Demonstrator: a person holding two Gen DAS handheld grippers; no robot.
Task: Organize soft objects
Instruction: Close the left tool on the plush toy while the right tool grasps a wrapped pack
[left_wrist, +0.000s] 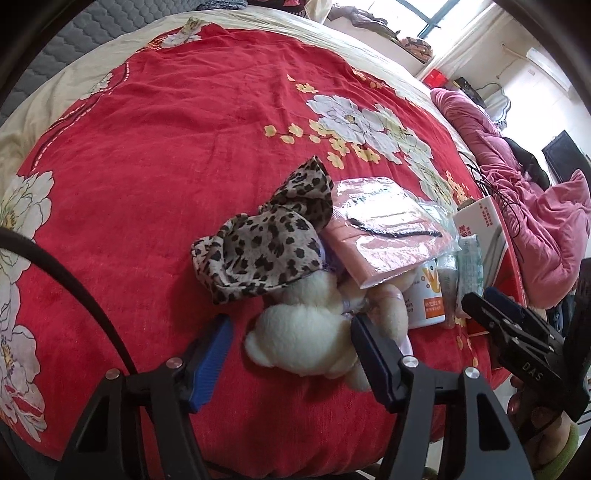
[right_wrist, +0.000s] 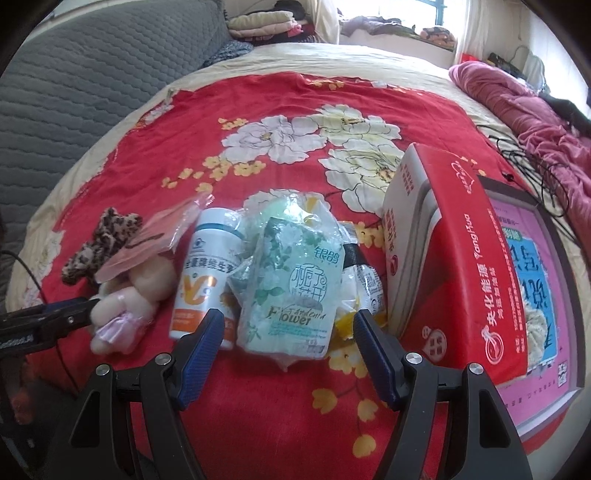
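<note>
Bedding with a red floral print (left_wrist: 166, 140) is carrying all the items. Left tongs (left_wrist: 290, 354) are standing released at the lower centre of the left wrist frame, straddling a cream plush toy (left_wrist: 306, 332) without pressing it. A leopard-print cloth (left_wrist: 266, 243) is lying just above the toy. Right tongs (right_wrist: 288, 349) are standing released at the lower centre of the right wrist frame, framing a green tissue pack (right_wrist: 295, 288), beside a white bottle (right_wrist: 203, 277) and a red box (right_wrist: 454, 266).
</note>
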